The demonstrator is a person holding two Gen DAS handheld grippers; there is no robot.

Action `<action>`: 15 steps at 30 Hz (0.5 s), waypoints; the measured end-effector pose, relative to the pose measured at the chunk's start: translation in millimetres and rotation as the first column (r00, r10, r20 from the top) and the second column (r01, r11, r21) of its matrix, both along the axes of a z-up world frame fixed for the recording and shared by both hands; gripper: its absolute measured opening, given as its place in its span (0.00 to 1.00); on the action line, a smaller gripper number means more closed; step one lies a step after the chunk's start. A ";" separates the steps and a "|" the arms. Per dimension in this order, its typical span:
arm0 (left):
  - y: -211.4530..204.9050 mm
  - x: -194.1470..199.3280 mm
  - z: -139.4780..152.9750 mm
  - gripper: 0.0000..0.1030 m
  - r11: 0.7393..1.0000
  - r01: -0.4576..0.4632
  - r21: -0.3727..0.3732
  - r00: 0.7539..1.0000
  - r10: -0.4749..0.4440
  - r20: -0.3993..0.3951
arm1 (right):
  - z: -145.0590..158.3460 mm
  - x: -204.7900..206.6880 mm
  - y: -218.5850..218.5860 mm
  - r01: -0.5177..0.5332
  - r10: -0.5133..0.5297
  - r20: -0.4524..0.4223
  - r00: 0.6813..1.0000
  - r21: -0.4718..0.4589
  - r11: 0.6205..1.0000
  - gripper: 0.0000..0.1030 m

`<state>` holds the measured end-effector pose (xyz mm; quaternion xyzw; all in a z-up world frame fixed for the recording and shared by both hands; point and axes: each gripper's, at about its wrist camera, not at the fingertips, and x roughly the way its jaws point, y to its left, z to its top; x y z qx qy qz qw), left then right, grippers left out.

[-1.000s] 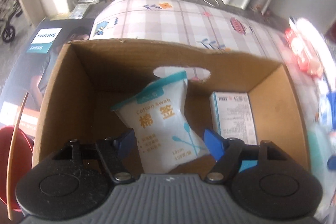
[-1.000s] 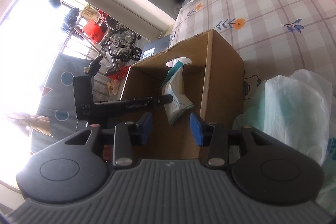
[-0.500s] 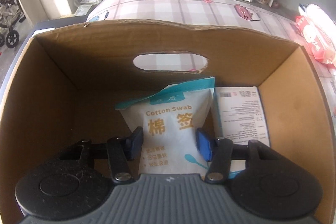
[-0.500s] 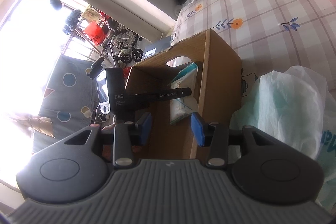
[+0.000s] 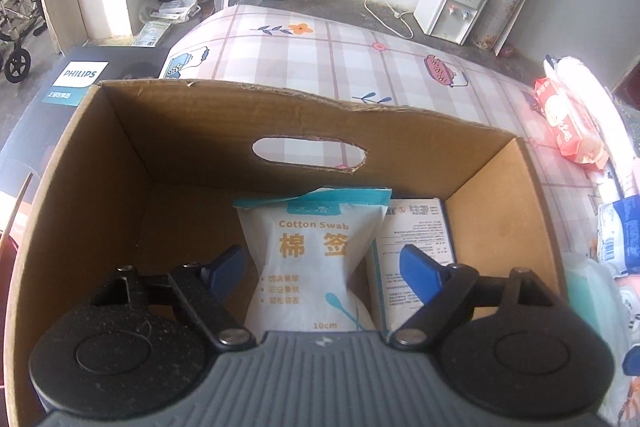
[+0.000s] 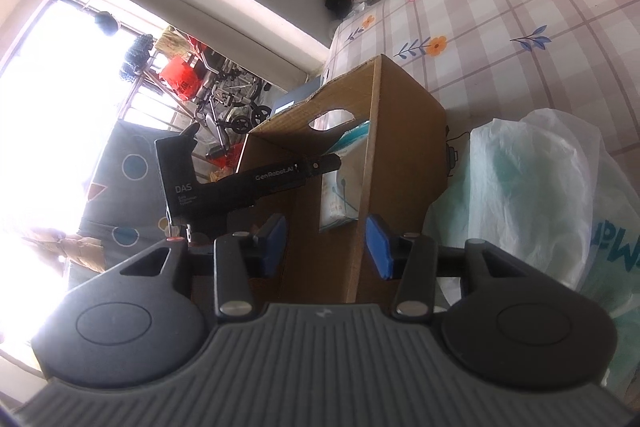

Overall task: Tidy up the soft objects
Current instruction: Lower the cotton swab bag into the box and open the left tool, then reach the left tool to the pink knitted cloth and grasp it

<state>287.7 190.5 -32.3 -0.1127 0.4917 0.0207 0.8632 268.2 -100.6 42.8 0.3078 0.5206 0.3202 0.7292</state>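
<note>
Checked bedding (image 5: 360, 67) carries the cardboard box (image 5: 120, 155), where the cotton swab bag (image 5: 316, 259) stands upright beside a white packet (image 5: 416, 239). Half a second ago the left gripper (image 5: 320, 269) pinched it; now its jaws are opening (pads clear). Right gripper (image 6: 326, 247) hangs part-open, opening, straddling the box's near edge untouched.

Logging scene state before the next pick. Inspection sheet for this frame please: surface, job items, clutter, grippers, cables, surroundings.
Surface: plaid floral cloth, mostly bare.
Job's things: cotton swab bag upright in cardboard box, beside a printed white box; white plastic bag beside the box.
Clutter: red-and-white packs at the cloth's edge.
Grippers: left gripper opening, pads clear of the swab bag; right gripper opening, straddling the box wall, not pressing.
Cables: white cord on the floor.
Surroundings: water dispenser, Philips carton, wheelchair.
</note>
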 end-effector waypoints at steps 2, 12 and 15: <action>-3.1 -7.4 9.2 0.83 1.000 0.000 -0.009 1.000 0.000 0.021 | 0.0 -7.2 -6.2 0.013 -0.013 0.007 1.000 0.006 1.000 0.45; -54.4 -40.5 73.7 0.87 0.996 0.090 -0.018 0.981 -0.085 0.172 | 4.8 -43.2 -67.5 0.124 -0.123 0.049 0.991 -0.007 0.992 0.46; -82.3 -43.8 93.0 0.89 0.988 0.152 -0.019 0.964 -0.144 0.222 | 12.4 -47.3 -97.7 0.178 -0.175 0.084 0.981 -0.019 0.984 0.46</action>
